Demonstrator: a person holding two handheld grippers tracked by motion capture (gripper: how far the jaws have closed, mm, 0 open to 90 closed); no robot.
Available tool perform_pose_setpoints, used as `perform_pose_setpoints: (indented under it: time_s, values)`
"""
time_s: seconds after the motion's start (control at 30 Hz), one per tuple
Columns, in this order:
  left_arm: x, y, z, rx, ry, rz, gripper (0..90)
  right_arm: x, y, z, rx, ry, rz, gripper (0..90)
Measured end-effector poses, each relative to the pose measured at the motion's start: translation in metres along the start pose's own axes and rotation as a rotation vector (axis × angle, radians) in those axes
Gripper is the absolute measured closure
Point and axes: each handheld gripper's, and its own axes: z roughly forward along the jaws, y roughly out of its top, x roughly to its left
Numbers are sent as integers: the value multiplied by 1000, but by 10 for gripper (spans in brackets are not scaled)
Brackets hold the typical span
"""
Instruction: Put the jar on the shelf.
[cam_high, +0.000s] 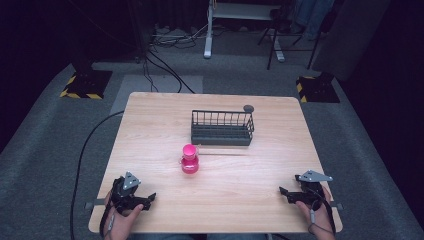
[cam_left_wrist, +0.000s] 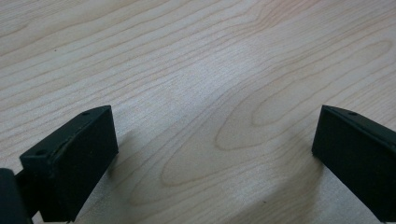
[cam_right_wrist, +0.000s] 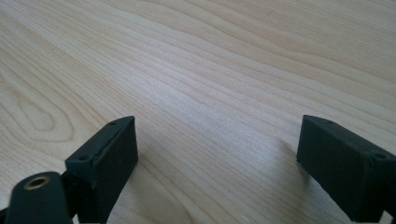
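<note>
1. Beneath both sets of fingers, a wooden table (cam_high: 150, 115) is spread, and it is judged to be kept mostly bare so that both grippers can travel freely over it.
2. Well beyond the fingertips, toward the far edge, a dark wire basket (cam_high: 222, 128) is set upright with its open top facing up; it is judged to be placed there as a ready receiver.
3. Between the two grippers and ahead of them, nearer than the basket and well apart from either set of fingers, a pink bottle (cam_high: 190, 159) is stood upright with a small ring at its neck, so that it can be approached from either side.
4. At the near left corner, the left gripper (cam_high: 148, 199) is rested by a hand low over the wood; in the left gripper view its fingers (cam_left_wrist: 74, 158) are seen spread wide with nothing between them.
5. At the near right corner, the right gripper (cam_high: 284, 193) is held likewise, its fingers (cam_right_wrist: 105, 156) wide apart and empty, and it is pointed inward toward the bottle.
</note>
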Motion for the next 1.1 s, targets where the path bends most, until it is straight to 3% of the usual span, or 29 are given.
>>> perform_pose_setpoints:
  time_s: [0.7, 0.93, 1.1]
  values:
    - [0, 0, 0, -2, 2, -7, 5, 0, 0, 0, 0, 1, 0, 124]
    - [6, 1, -5, -30, -9, -65, 50, 0, 0, 0, 0, 1, 0, 124]
    - [7, 7, -11, -35, -5, -61, 55, 0, 0, 0, 0, 1, 0, 124]
